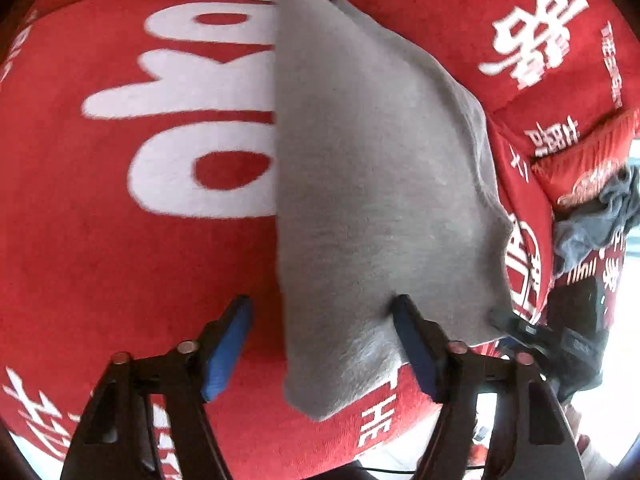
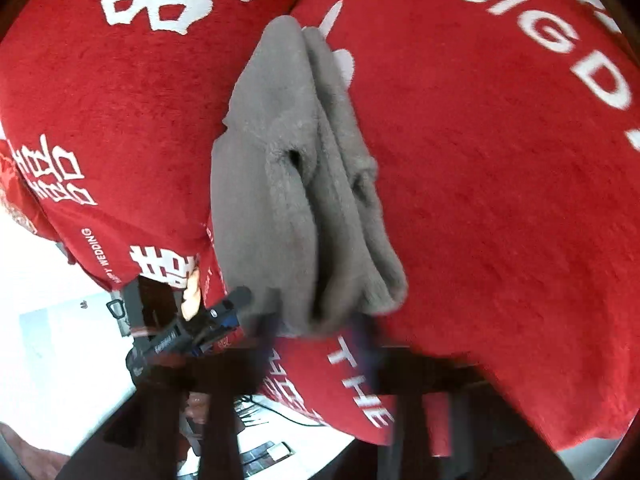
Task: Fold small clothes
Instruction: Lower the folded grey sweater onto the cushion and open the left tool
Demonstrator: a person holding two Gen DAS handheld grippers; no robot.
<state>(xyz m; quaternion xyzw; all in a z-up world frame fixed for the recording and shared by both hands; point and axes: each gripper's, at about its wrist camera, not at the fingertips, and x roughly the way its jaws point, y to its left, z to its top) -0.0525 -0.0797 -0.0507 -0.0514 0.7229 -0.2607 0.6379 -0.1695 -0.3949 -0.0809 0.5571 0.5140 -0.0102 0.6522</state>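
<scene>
Lying folded lengthwise on the red blanket (image 1: 120, 264), the grey garment (image 1: 372, 184) is showing soft fleecy layers; the left gripper (image 1: 324, 340) is spread wide, the right gripper (image 2: 316, 344) too blurred to judge.

A red cloth (image 1: 120, 260) with white lettering covers the surface — a folded grey garment (image 1: 372, 184) lies just ahead of the left gripper (image 1: 324, 344).

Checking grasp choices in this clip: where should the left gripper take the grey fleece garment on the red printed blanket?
Judging by its pose, the grey fleece garment is best pinched at the near corner overhanging the red printed blanket, coming in from the near edge. There the layers hang free, and the open left gripper already straddles that edge.
</scene>
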